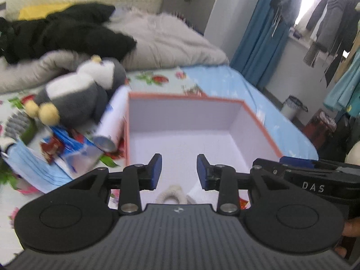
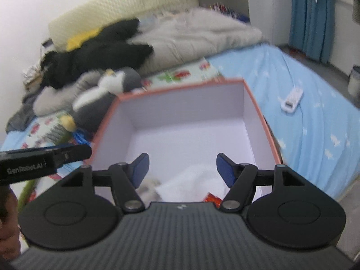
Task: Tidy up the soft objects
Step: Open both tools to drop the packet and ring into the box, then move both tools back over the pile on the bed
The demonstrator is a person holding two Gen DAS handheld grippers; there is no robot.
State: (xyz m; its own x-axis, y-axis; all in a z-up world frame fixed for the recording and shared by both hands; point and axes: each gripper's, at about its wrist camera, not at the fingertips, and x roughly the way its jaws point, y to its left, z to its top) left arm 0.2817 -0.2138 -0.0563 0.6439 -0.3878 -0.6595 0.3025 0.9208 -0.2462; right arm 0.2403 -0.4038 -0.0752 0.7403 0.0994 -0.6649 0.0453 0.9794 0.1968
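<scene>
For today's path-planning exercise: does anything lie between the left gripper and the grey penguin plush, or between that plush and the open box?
The left gripper, open and empty, hovers over the box; the penguin plush lies to its left. A white roll leans against the box's left wall, directly between plush and box. Lifting the plush over it should clear it.

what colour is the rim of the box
Orange-red rim on the box, white inside; clearest in the right wrist view.

White letters "DAS" stand on the black body of the right tool [image 1: 315,180], seen from the left wrist; "GenRobot.AI" stands on the black body of the left tool [image 2: 33,166], seen from the right wrist.
</scene>
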